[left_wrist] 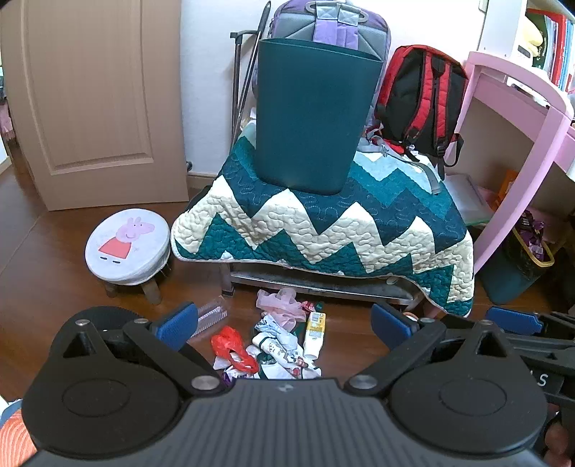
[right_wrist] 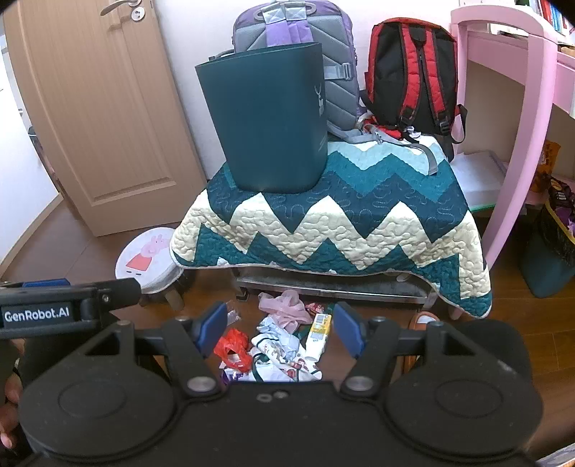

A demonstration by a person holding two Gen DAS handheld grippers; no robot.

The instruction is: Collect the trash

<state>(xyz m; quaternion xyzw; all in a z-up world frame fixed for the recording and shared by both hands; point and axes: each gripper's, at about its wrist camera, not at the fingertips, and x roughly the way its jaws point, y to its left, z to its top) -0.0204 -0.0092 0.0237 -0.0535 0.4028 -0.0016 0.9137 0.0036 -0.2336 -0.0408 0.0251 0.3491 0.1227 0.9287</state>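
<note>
A pile of trash lies on the wooden floor in front of a quilt-covered bench: a red plastic bag, a pink plastic bag, a white and yellow tube and crumpled printed wrappers. The same pile shows in the right wrist view, with the red bag and the tube. A dark teal bin stands upright on the quilt; it also shows in the right wrist view. My left gripper and my right gripper are both open and empty above the pile.
A round Peppa Pig stool stands left of the bench. A purple backpack and a red and black backpack lean behind the bin. A pink desk with a basket under it is to the right. A door is at left.
</note>
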